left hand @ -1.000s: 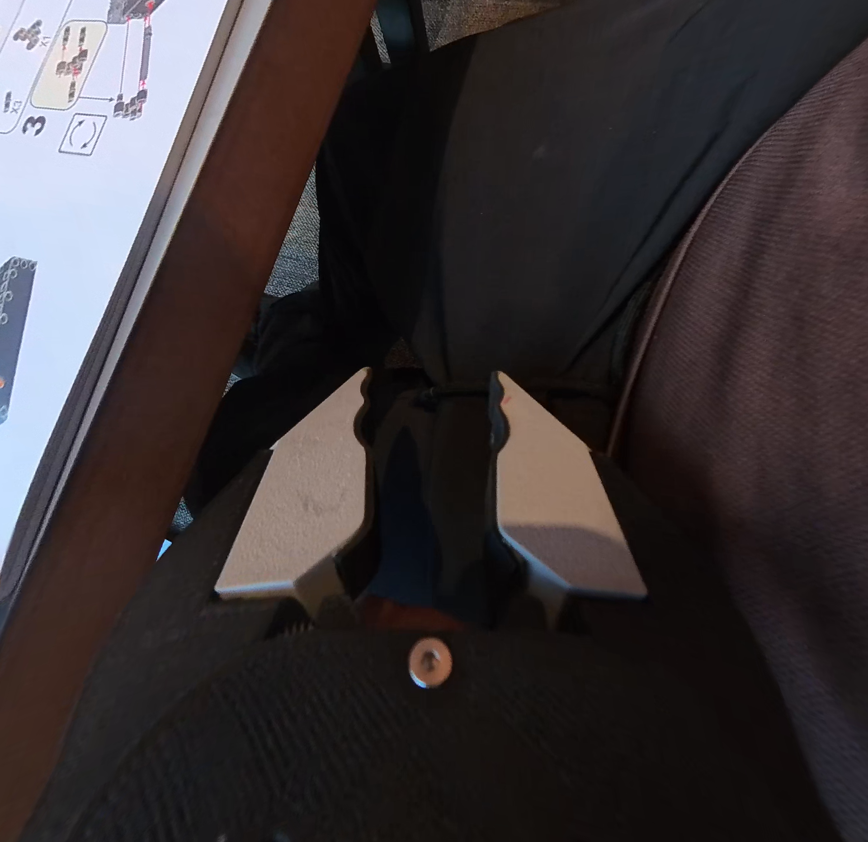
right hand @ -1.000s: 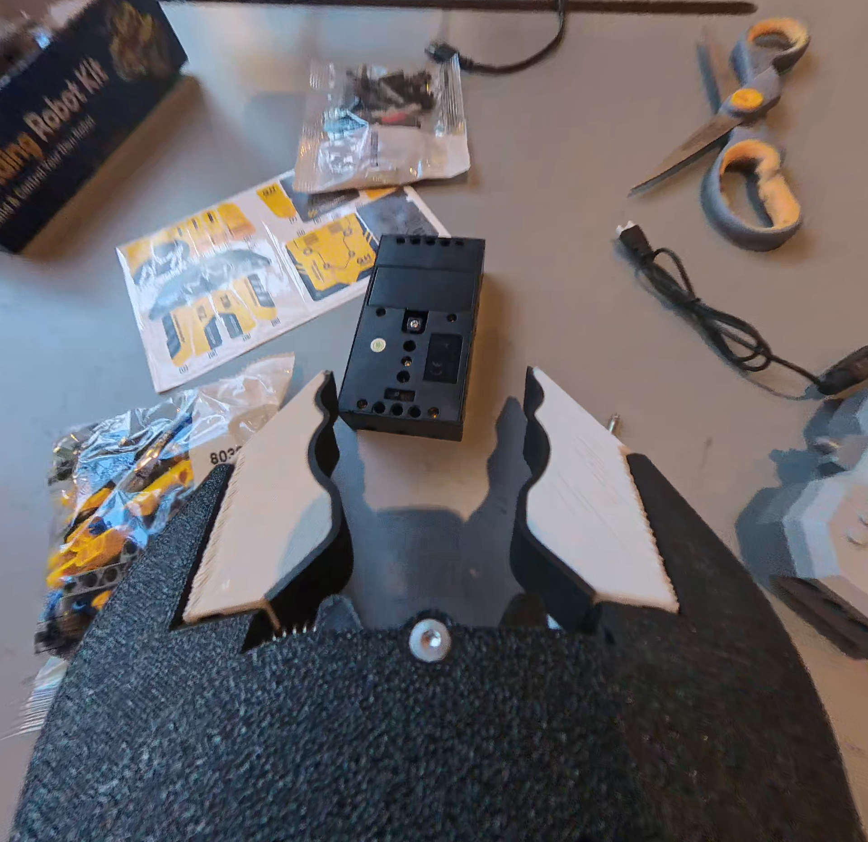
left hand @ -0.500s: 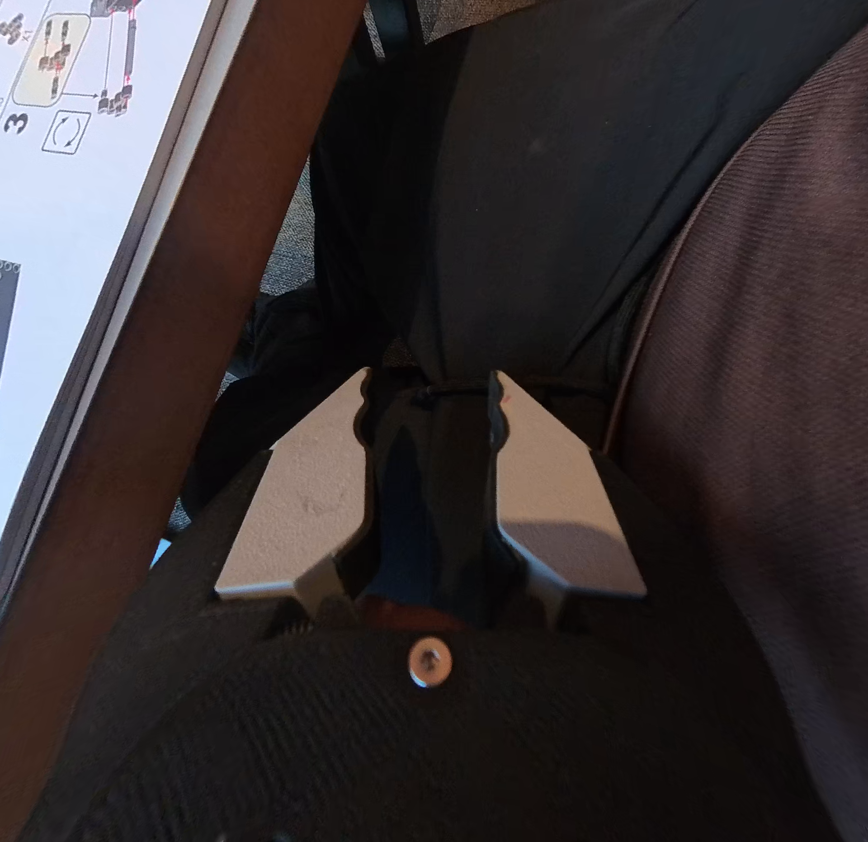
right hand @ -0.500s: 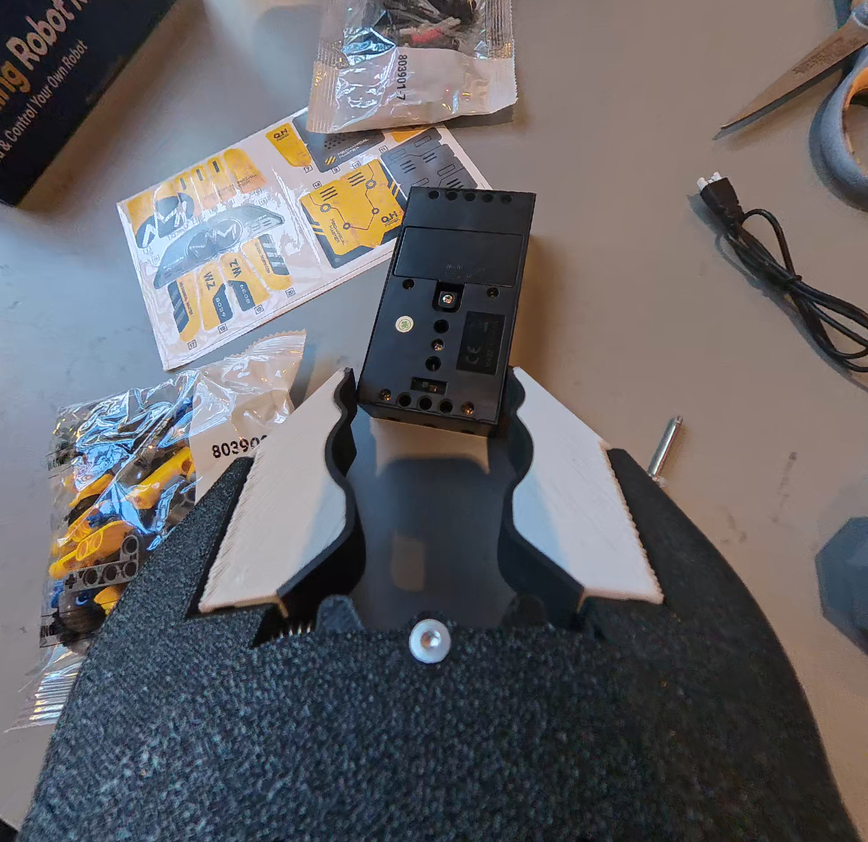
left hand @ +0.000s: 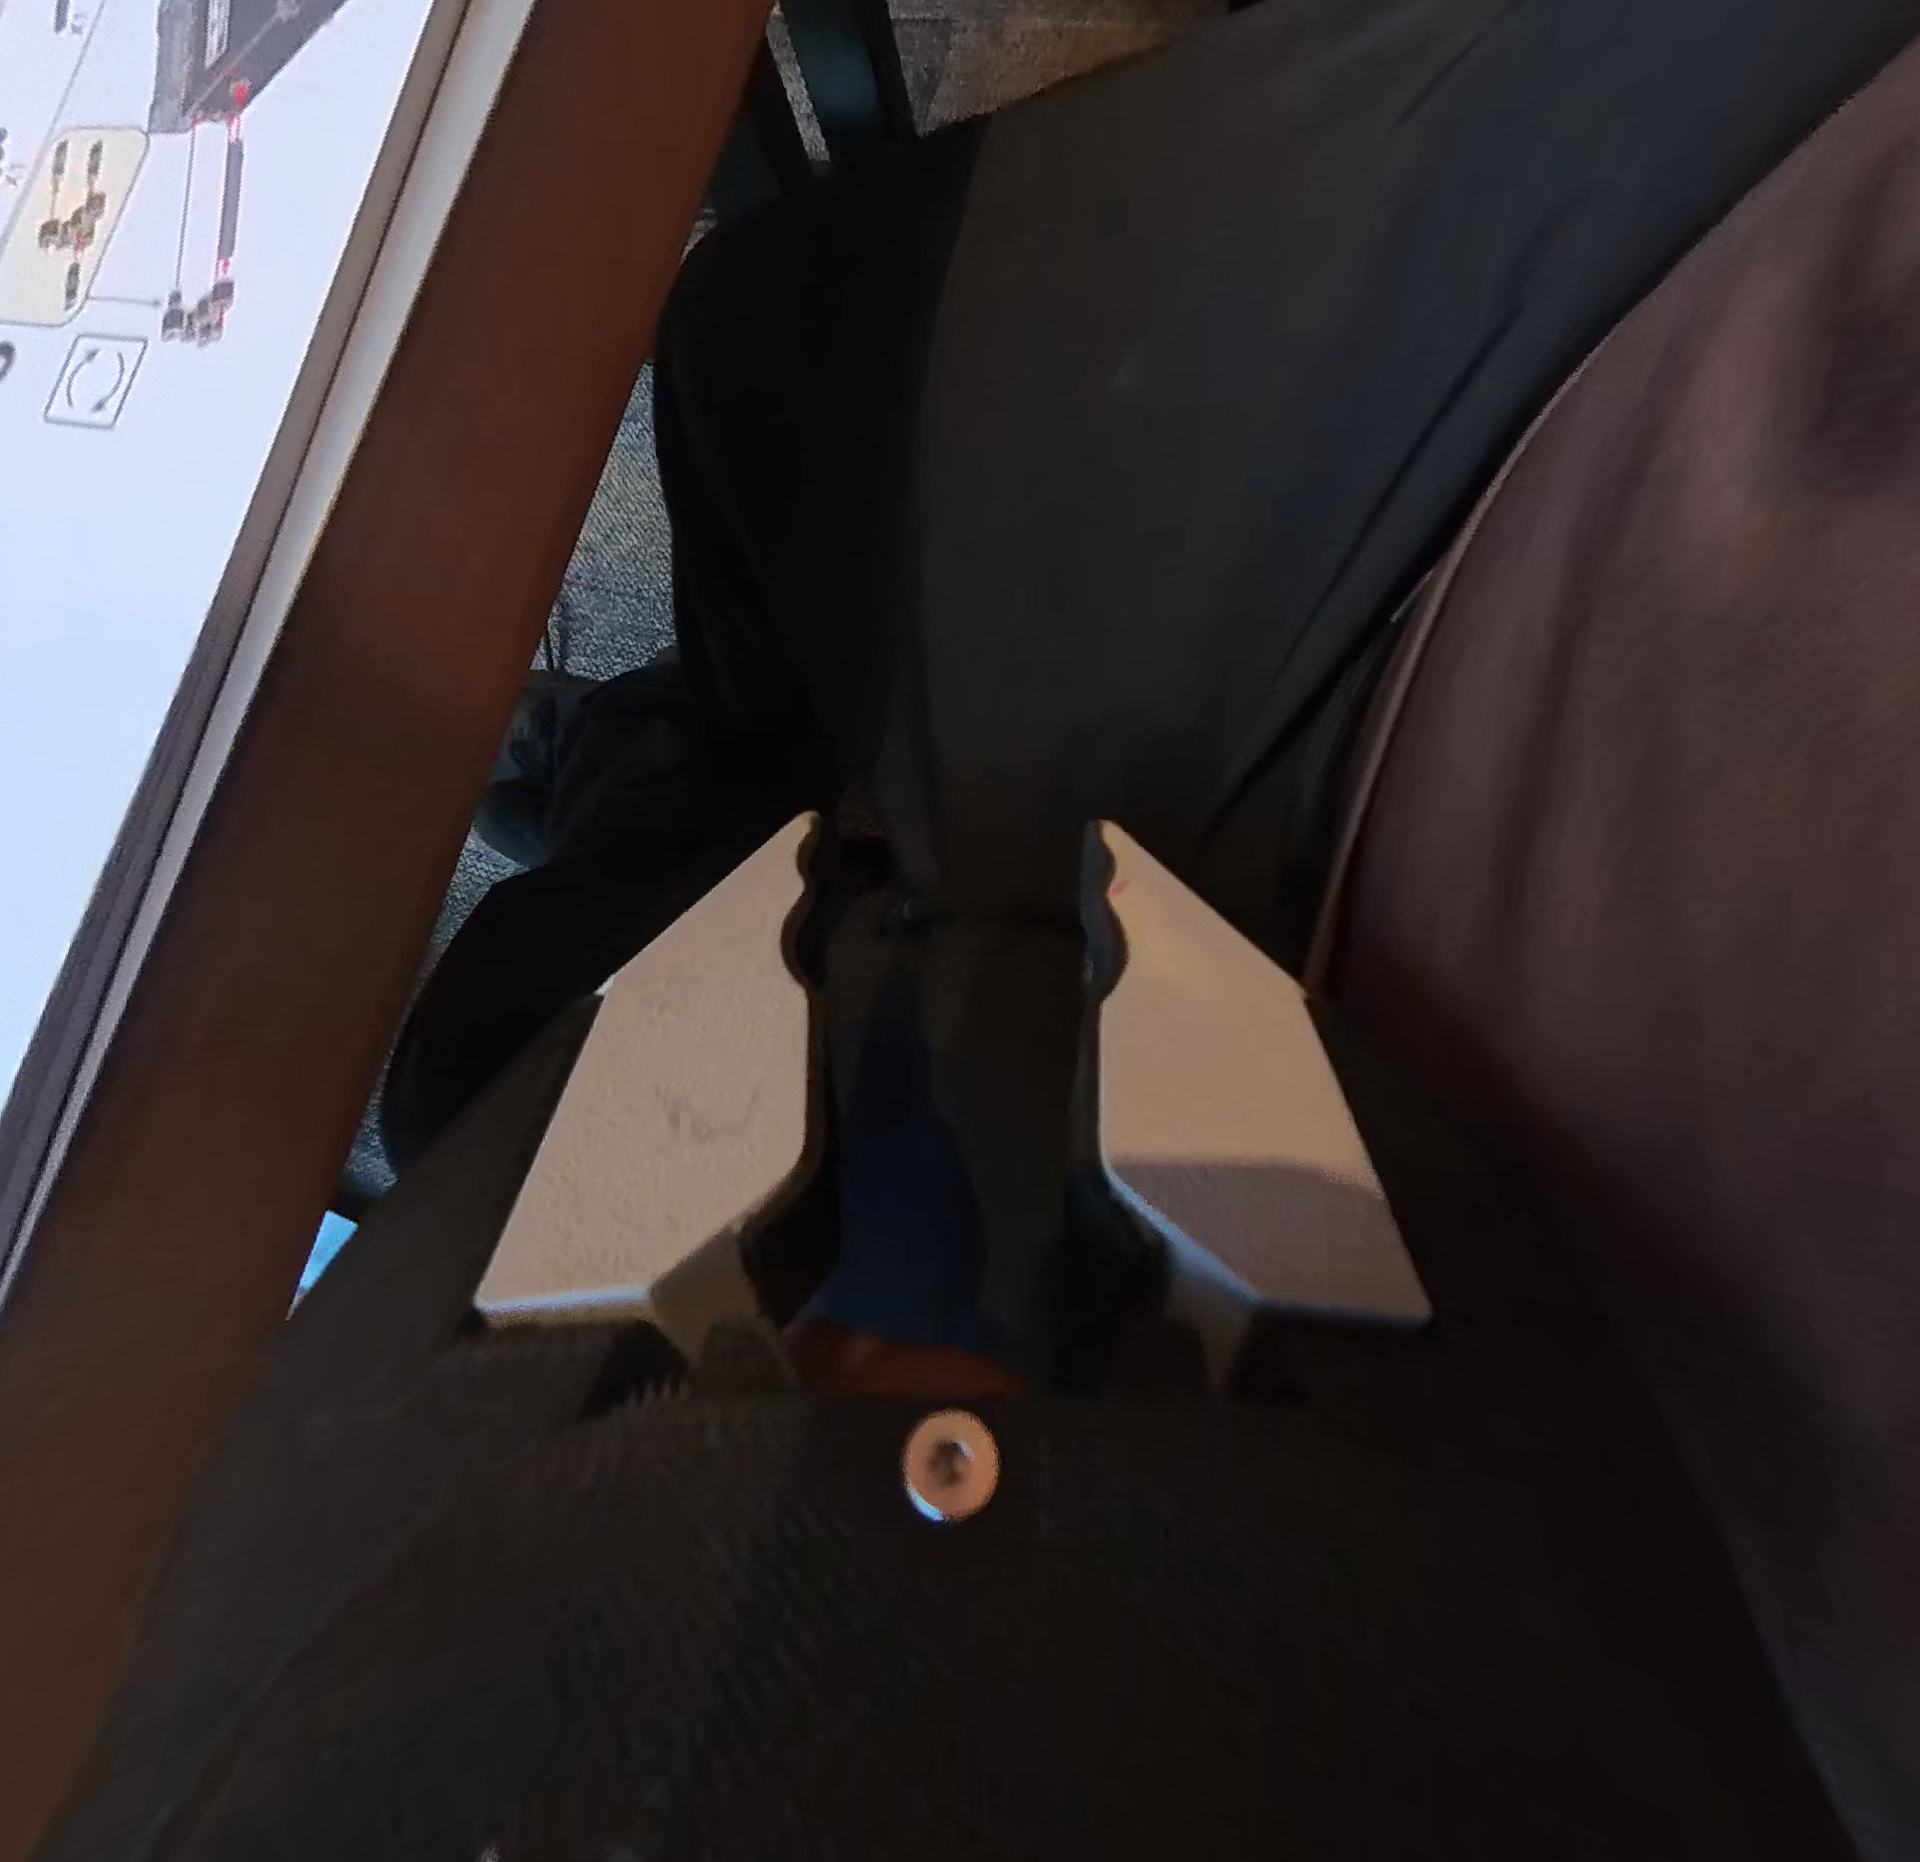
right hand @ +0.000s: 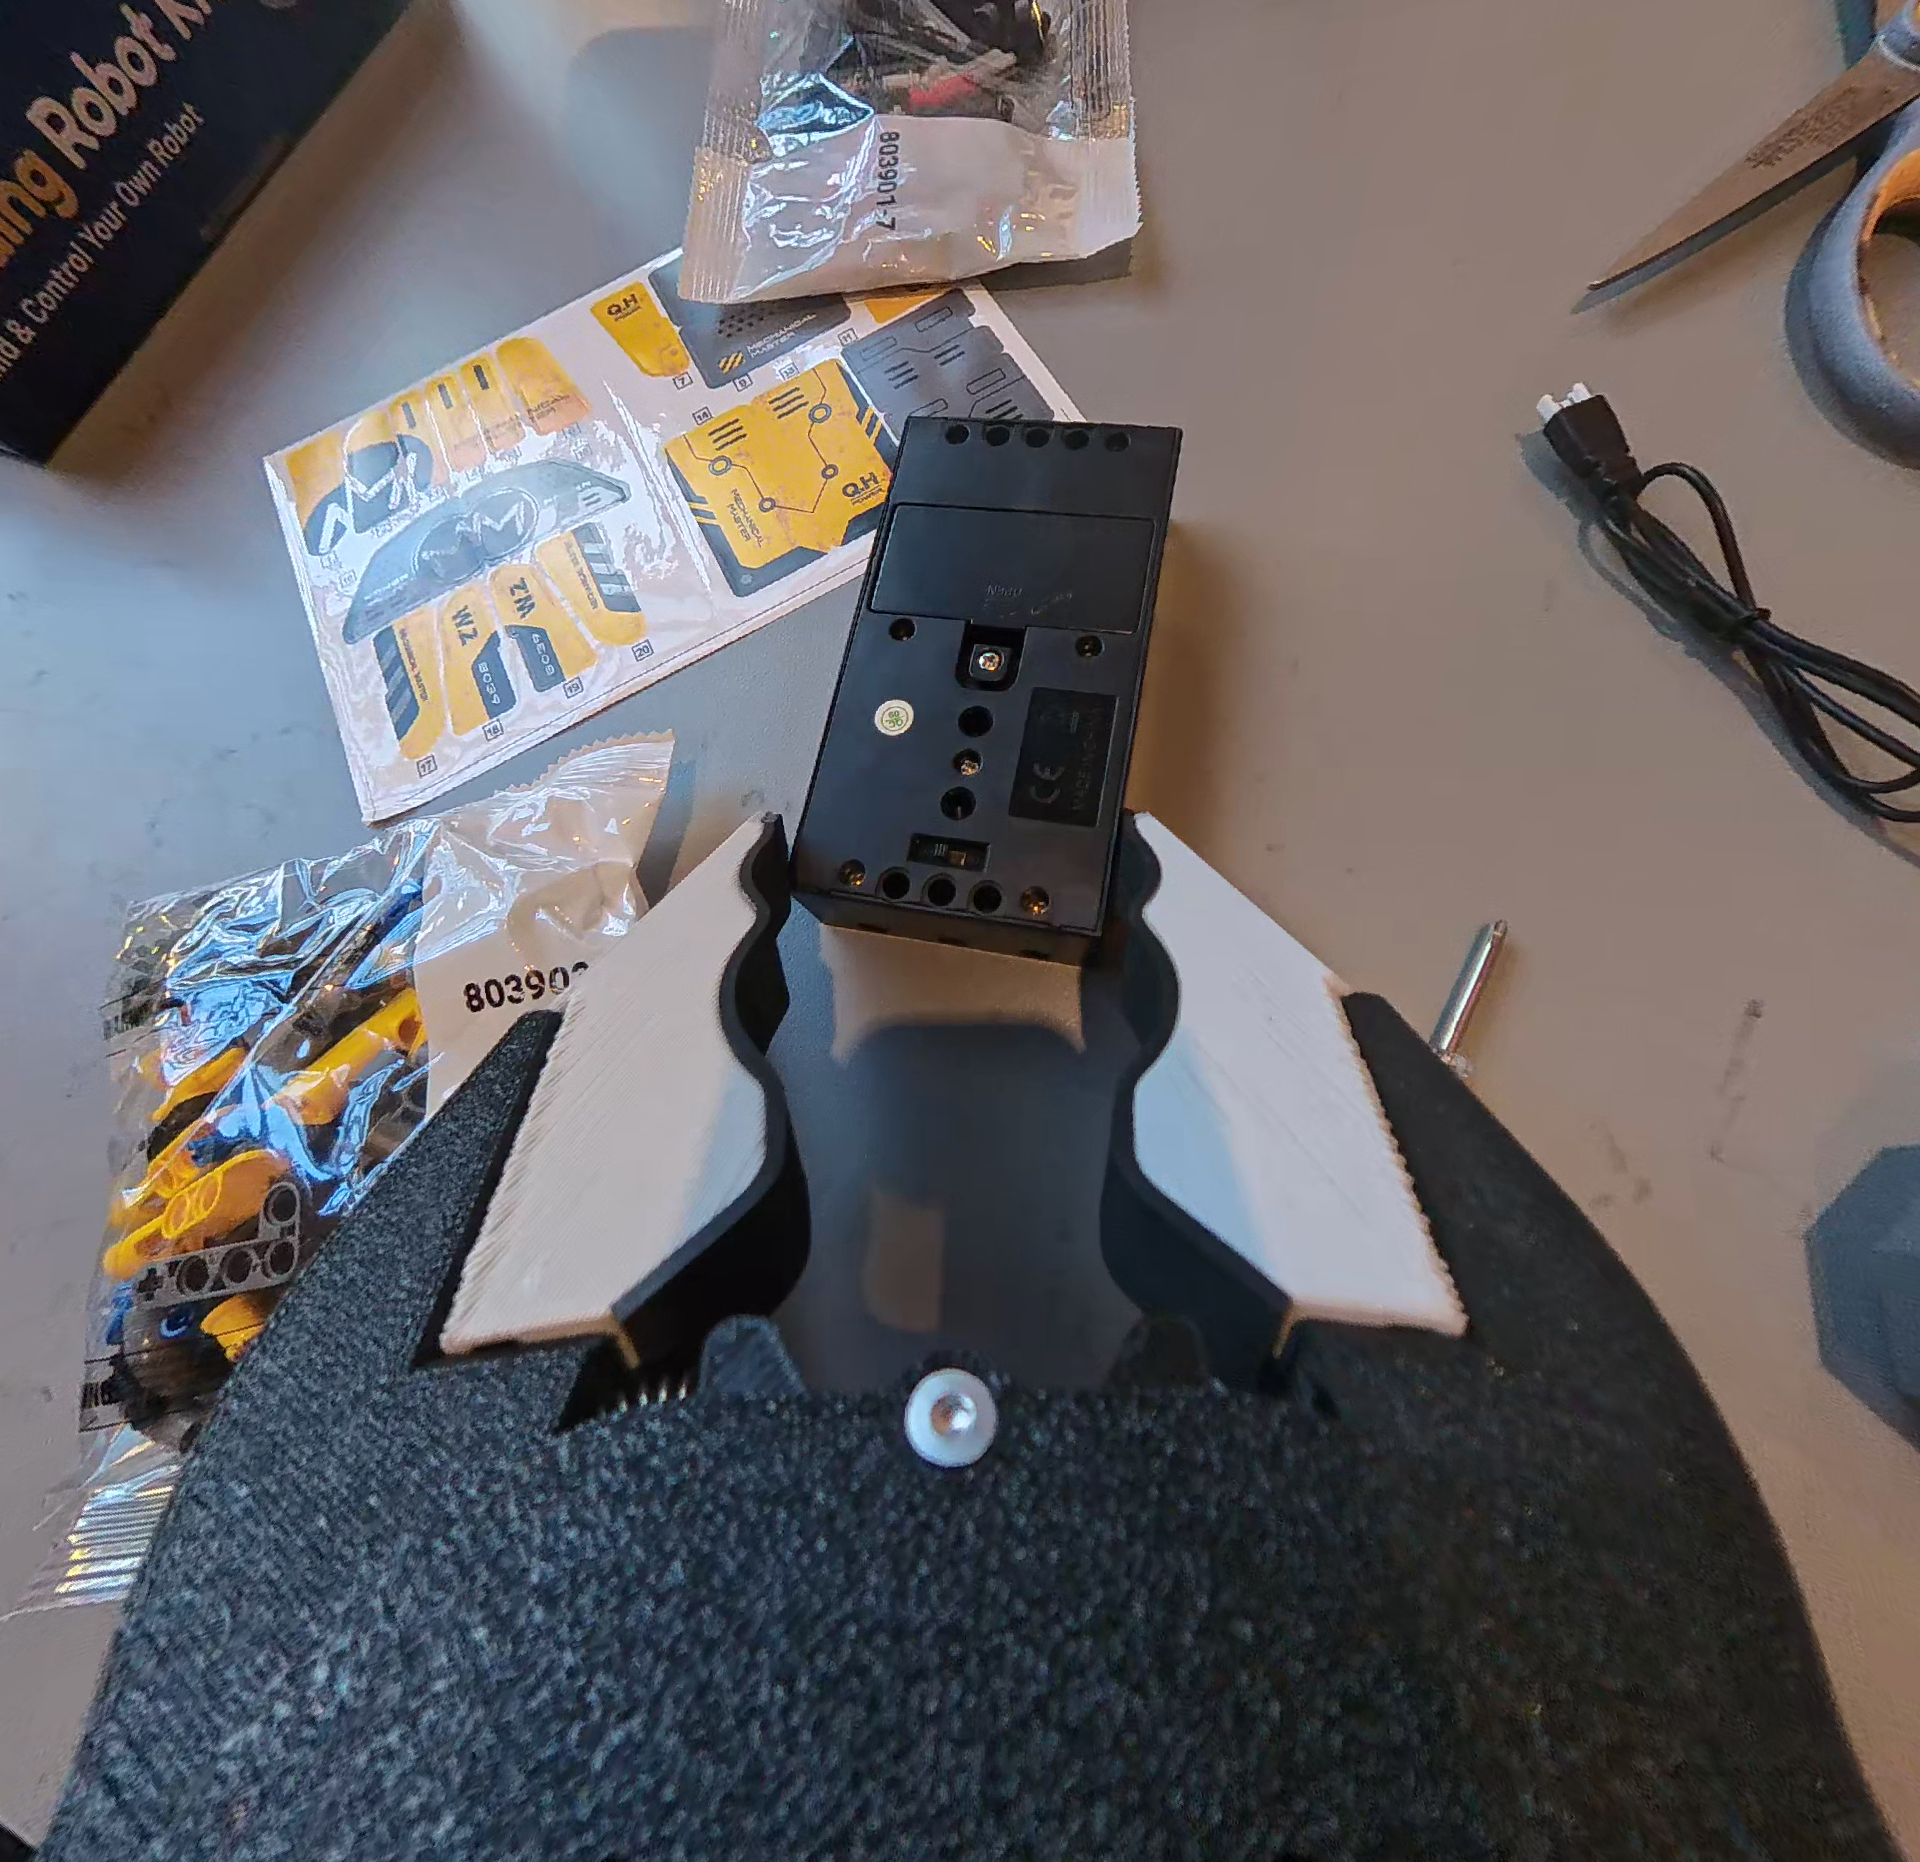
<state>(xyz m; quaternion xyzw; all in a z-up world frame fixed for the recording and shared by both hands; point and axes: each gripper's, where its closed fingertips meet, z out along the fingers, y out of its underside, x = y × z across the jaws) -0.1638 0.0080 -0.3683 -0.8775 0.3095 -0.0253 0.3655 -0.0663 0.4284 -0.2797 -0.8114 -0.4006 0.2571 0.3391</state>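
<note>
In the right wrist view a black rectangular box (right hand: 997,669) with holes and a screw in its face lies on the grey table (right hand: 1351,669). My right gripper (right hand: 951,825) has its two fingertips against the left and right sides of the box's near end and is shut on it. I cannot tell whether the box is lifted. In the left wrist view my left gripper (left hand: 951,846) is open and empty below the table's edge. It points at a person's dark trousers (left hand: 1143,462).
Around the box lie a yellow sticker sheet (right hand: 582,545), a bag of dark parts (right hand: 914,129), a bag of yellow parts (right hand: 260,1085), a dark blue carton (right hand: 135,150), scissors (right hand: 1849,202), a black cable (right hand: 1704,586) and a metal pin (right hand: 1465,991). A brown table edge (left hand: 416,669) borders a white instruction page (left hand: 125,462). The left gripper's tips are roughly 45 cm from the right gripper's. The dark blue carton (right hand: 135,150) is about 30 cm from my right fingertips and 40 cm from my left.
My right gripper moved forward over the table and narrowed from wide open until its fingertips flank the black box. The left gripper's view shifted only slightly.
</note>
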